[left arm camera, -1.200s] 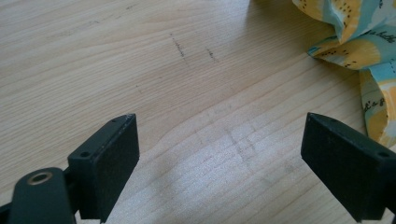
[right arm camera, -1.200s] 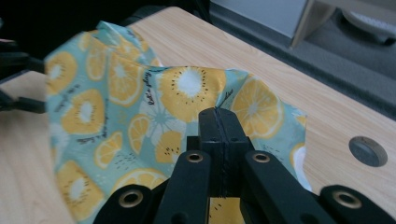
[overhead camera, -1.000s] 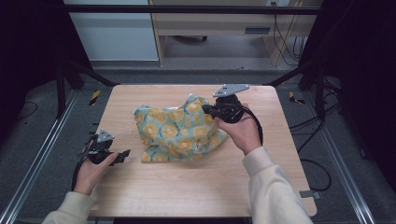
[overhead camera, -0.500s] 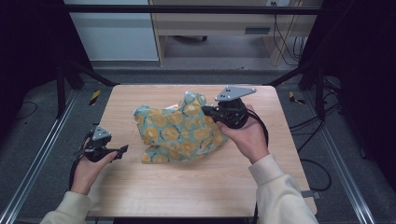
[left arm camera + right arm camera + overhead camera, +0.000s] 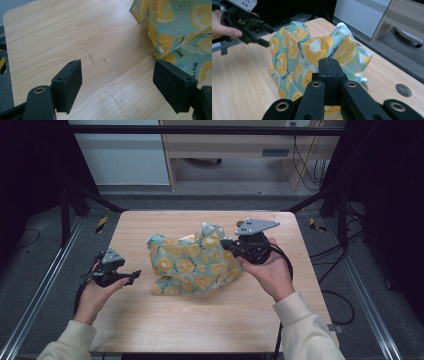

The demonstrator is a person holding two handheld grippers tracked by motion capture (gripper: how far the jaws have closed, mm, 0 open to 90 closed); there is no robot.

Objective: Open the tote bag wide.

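Lemon-printed cloth [image 5: 192, 262] bunches on the table [image 5: 150, 320], its edge pinched and lifted by the closed right gripper [image 5: 226, 242]; the left gripper [image 5: 136, 276] waits beside it, jaws wide, empty.

1 lemon-print cloth [image 5: 192, 265], 2 grippers, left gripper [image 5: 131, 278], right gripper [image 5: 226, 242], 1 wooden table [image 5: 200, 320]

A light wooden table [image 5: 200, 320] with rounded corners stands on a grey floor [image 5: 45, 270]. A teal cloth [image 5: 192, 262] printed with orange and lemon slices lies crumpled near the table's middle, one end lifted off the wood. Faint dark scuff marks [image 5: 96, 58] show on the bare wood beside the cloth, and a round grommet [image 5: 403, 90] sits near one edge.
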